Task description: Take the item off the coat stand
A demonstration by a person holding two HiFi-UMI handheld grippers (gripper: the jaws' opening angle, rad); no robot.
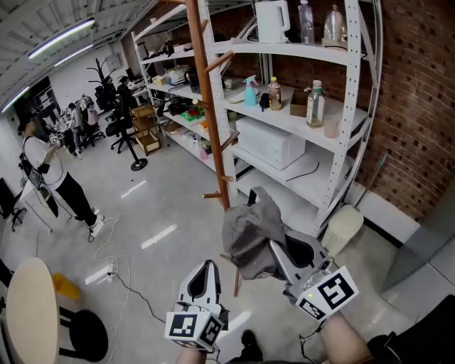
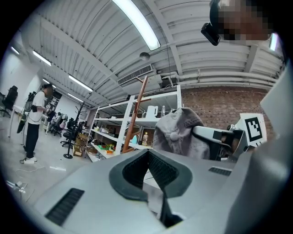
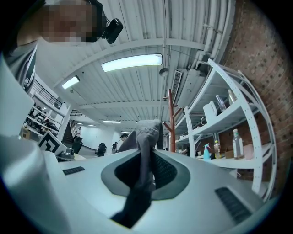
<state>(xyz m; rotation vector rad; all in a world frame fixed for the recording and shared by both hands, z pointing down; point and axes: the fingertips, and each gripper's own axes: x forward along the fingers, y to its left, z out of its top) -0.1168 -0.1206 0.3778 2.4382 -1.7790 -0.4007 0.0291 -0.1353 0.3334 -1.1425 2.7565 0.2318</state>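
Right gripper: jaws clenched on a fold of the grey cap. In the right gripper view the cloth runs straight up between the pads.

Left gripper: jaws closed together, nothing between them. It is just left of the cap and not touching it.

Count: two grippers, one cap, one wooden coat stand.

Location of the cap: it hangs from the right gripper, low and in front of the stand. It covers the foot of the pole in the head view. Contact with the stand cannot be determined. No peg visible above the cap carries anything.

Surroundings: a white shelving unit stands right behind the stand, against a brick wall. It carries one microwave, one kettle and several bottles. A bin sits at its foot. One person stands well apart at the left. A round table and a floor cable lie at lower left.
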